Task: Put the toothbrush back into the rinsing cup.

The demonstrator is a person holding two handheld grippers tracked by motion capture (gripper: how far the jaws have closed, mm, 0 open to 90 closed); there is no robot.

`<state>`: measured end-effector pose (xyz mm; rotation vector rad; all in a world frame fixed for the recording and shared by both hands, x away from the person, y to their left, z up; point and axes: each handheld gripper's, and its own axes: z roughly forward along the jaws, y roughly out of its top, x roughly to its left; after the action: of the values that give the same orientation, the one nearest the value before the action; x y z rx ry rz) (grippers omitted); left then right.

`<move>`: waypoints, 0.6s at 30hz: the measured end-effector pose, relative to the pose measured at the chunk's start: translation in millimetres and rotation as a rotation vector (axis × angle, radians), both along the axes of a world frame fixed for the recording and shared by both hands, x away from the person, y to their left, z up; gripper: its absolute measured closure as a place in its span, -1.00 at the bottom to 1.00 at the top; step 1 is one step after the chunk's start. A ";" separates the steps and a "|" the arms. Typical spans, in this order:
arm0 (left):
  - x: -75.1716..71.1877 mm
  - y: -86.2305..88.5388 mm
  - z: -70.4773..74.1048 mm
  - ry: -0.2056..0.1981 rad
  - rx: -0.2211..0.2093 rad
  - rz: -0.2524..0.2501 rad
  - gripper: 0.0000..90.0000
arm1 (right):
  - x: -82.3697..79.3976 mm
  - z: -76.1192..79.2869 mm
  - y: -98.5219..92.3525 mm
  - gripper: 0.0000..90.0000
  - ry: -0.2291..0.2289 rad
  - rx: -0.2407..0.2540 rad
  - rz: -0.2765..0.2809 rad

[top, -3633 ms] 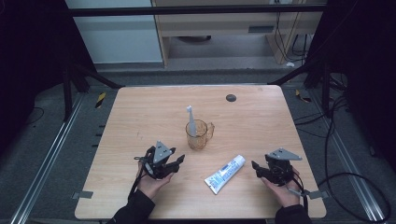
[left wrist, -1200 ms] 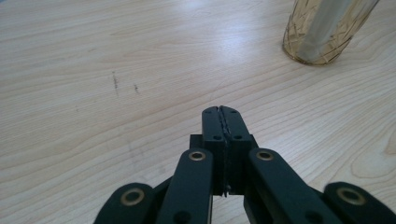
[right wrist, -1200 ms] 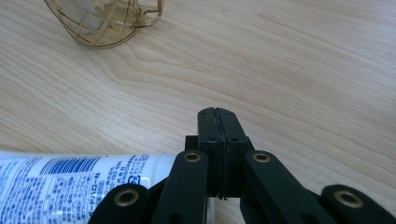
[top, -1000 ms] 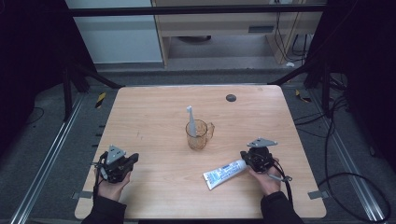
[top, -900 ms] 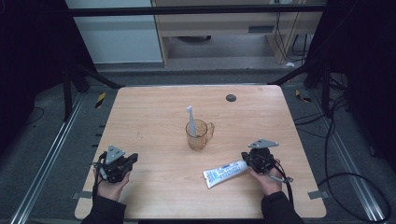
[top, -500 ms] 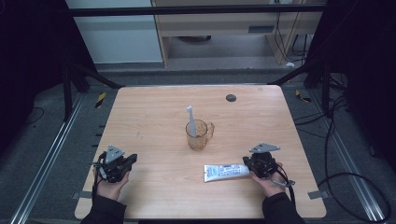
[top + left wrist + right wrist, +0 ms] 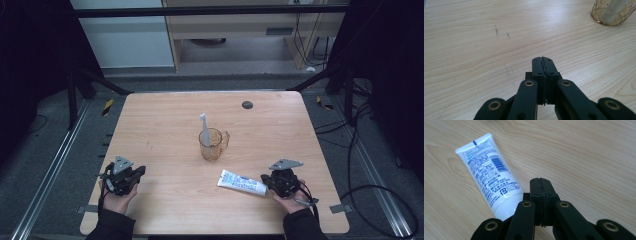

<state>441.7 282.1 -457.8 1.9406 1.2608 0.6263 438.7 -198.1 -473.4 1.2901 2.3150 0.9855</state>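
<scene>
— Where's the white plastic tube (image 7: 242, 182) with blue print?

— Flat on the pale wooden desk (image 7: 165, 125), its cap end just beside the right claw (image 7: 541, 181), whose jaws are pressed together on nothing.

— And the left claw (image 7: 542, 60)?

— Closed too, empty, well apart from the amber glass mug (image 7: 212, 145) holding a white toothbrush (image 7: 204, 129).

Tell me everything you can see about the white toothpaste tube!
The toothpaste tube is soft-looking white plastic with blue print and a barcode. It lies flat on the wooden table, below the glass mug. Its flat crimped end, marked with a blue line, points toward the table's middle; its ribbed white cap is on and lies right beside the shut right gripper, just left of its jaws, not between them. Whether they touch is unclear.
</scene>
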 end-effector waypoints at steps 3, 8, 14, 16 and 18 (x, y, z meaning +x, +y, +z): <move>0.1 0.1 -0.1 -0.003 -0.001 0.003 0.98 | -2.8 -0.1 0.0 0.99 0.002 0.002 0.009; 0.7 0.7 -0.6 -0.002 0.005 0.004 0.97 | -8.9 -0.2 -0.2 0.99 0.009 0.001 0.023; 1.7 0.3 -0.9 -0.006 0.015 0.010 0.98 | -14.9 -1.7 -0.3 0.99 0.021 0.009 0.028; 2.2 0.4 -1.3 -0.006 0.017 0.010 0.97 | -16.7 -1.5 1.0 0.99 0.026 0.010 0.032; 2.3 0.4 -1.7 -0.003 0.017 0.010 0.96 | -18.1 -1.3 2.4 0.99 0.023 0.010 0.040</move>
<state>444.0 282.5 -459.6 1.9478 1.2682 0.6462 420.6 -195.6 -474.7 1.2702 2.3643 1.0008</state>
